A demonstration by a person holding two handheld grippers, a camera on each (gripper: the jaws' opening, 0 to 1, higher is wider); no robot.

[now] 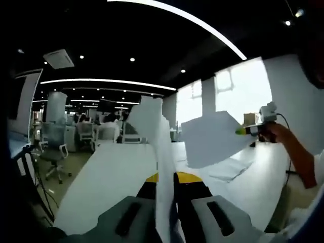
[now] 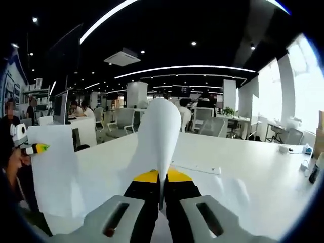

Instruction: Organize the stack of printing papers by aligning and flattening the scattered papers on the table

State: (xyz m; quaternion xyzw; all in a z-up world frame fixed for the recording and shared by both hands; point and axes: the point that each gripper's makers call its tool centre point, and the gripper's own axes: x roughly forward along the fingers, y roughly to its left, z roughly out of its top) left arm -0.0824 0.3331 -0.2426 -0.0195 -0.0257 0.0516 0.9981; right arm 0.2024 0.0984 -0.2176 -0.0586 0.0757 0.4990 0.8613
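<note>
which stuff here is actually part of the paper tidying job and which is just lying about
Part of the job:
- white paper sheet clamped in the left gripper
- white paper sheet clamped in the right gripper
- flat white papers on the long white table

Lying about:
- grey office chair
- small clutter at the table's far edge

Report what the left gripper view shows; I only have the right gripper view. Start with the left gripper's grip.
Observer: The left gripper has its jaws shut on the left sheet, which stands upright between them.
Operator: Describe my sheet from that side.
Observer: The right sheet hangs broad, clear of the table, pinched at one edge by the right gripper.
Operator: Check beneath it.
Observer: Loose sheets lie flat on the table below it.
</note>
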